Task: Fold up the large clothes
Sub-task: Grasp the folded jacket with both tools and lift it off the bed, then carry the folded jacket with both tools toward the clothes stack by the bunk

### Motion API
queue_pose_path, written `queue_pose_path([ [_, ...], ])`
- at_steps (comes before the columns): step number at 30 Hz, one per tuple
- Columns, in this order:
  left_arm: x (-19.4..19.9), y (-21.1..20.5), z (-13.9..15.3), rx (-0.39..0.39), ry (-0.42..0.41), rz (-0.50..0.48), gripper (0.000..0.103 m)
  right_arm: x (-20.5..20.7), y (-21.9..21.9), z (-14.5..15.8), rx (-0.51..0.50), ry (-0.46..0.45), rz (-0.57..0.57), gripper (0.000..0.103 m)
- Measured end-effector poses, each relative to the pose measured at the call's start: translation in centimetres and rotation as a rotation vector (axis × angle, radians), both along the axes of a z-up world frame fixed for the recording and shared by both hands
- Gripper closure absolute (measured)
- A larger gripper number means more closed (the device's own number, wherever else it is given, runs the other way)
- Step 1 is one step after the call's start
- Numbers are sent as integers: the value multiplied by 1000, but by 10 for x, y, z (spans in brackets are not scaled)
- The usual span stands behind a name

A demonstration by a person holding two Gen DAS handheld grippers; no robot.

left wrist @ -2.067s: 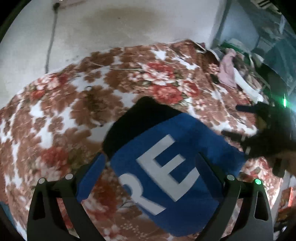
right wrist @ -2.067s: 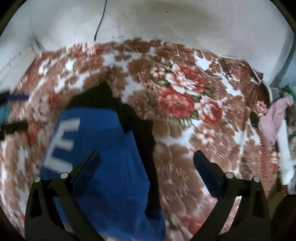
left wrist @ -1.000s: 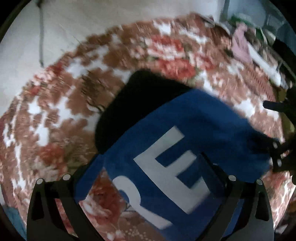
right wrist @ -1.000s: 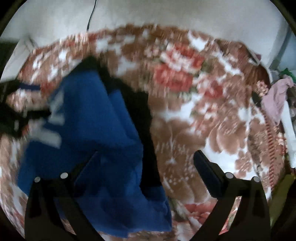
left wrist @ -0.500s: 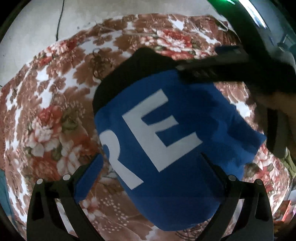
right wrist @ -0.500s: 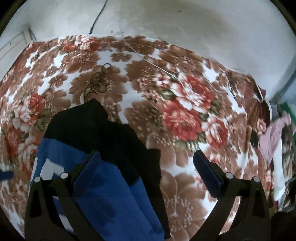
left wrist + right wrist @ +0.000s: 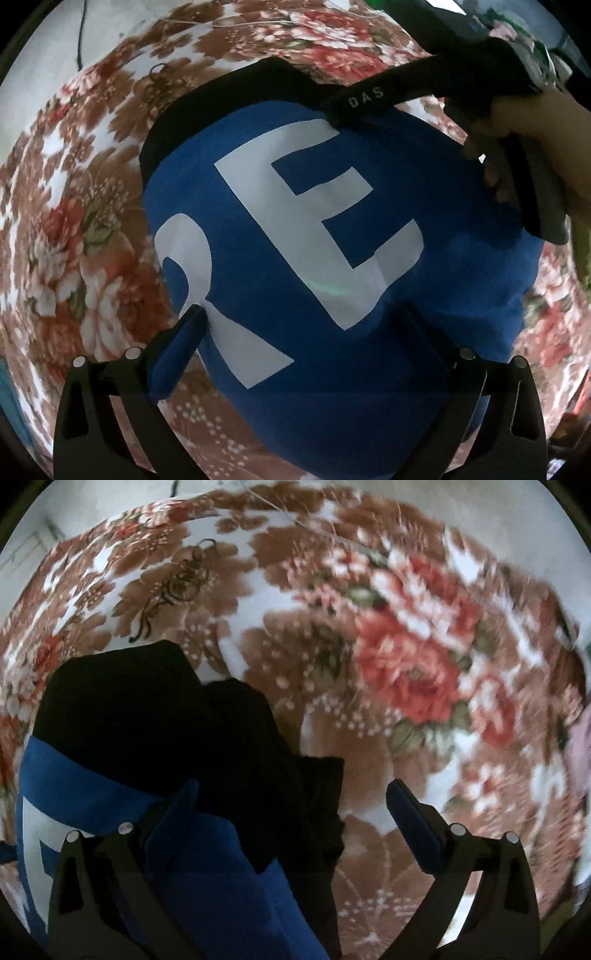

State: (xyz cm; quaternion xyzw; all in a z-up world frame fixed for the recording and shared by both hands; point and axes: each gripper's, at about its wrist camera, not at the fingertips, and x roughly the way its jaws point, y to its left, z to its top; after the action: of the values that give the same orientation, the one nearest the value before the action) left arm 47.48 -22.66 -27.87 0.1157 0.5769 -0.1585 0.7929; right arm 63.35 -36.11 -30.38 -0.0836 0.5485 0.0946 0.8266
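Observation:
A folded blue garment [image 7: 332, 240] with large white letters "RE" and a black upper part [image 7: 236, 96] lies on a floral blanket [image 7: 74, 229]. My left gripper [image 7: 299, 325] is open, just above the garment's near end, holding nothing. The right gripper shows in the left wrist view as a black finger [image 7: 369, 99] lying on the garment's far edge, held by a hand. In the right wrist view my right gripper [image 7: 291, 801] is open over the black part [image 7: 155, 716] and the blue part [image 7: 92, 797]; nothing sits between its fingers.
The red, brown and white floral blanket [image 7: 406, 664] covers the whole bed. A pale wall [image 7: 110, 502] with a thin dark cable [image 7: 79, 40] stands behind it. Other clothes lie blurred at the far right [image 7: 581, 746].
Both grippers have come lower and closer to the garment. The right gripper moved from the garment's right side to its far black edge. The garment now lies flatter and fills the left wrist view.

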Motion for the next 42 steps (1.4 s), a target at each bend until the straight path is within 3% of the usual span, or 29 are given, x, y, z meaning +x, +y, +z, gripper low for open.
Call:
queue_pose_path([
  [7,3,0,-10,-4,-8,21,4,-6,-8,-3,82,-12,-55,5],
  [12,-1,13,18,-58,0,86,5,-36,-21,58,92,-108,-77,5],
  [16,-20,20,56,-24,-73,115,5,-90,-39,104,54,-180,-122,5],
  [19,-41,27,84,-72,-104,151,5,-137,-55,125,38,-188,-143,5],
  [21,-52,36,97,-143,-109,182,5,-164,-69,124,84,-134,-138,5],
  [24,-62,60,91,-319,-37,247,5,-179,-91,106,183,-38,-118,4],
  [25,-61,71,79,-399,16,267,5,-180,-96,96,212,2,-117,4],
  [30,-57,97,14,-554,192,318,5,-155,-120,38,454,297,-176,4],
  [35,-40,114,-18,-777,268,372,5,-130,-106,15,557,399,-141,4],
  [39,-19,114,-35,-778,304,399,5,-114,-93,1,593,445,-123,4],
  [42,-5,109,-47,-783,357,368,5,-108,-82,-13,619,489,-102,4],
])
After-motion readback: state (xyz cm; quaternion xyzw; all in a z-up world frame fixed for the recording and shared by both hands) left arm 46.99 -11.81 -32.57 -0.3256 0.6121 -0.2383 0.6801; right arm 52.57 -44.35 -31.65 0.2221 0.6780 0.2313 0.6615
